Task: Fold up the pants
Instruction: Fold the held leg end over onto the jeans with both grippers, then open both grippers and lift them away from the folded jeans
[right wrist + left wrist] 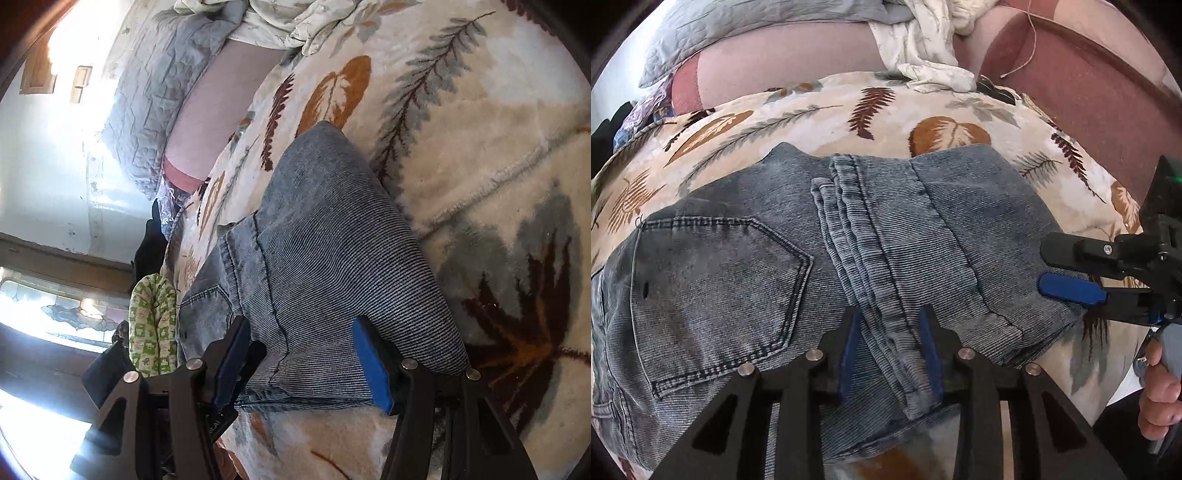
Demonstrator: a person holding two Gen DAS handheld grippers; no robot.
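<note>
The blue-grey jeans [738, 277] lie folded on a leaf-patterned blanket [886, 110], back pocket [716, 288] up, with the leg hems [857, 221] laid across the seat. My left gripper [890, 350] stands low over the near edge. It is open, and the strip of hems runs between its blue pads [849, 354]. My right gripper [1042, 267] comes in from the right over the jeans' folded right edge. In the right wrist view it [299, 325] is open and straddles that fold of the jeans [325, 240], the denim lying flat between its pads [371, 365].
A person's hand [1156, 398] holds the right gripper's handle. Behind the blanket [480, 147] lie a grey quilted pillow [738, 33], a crumpled white sheet [923, 48] and a pink bedsheet [1071, 85] with a thin cord [1030, 37]. A green patterned cushion [151, 325] sits at the bed's edge.
</note>
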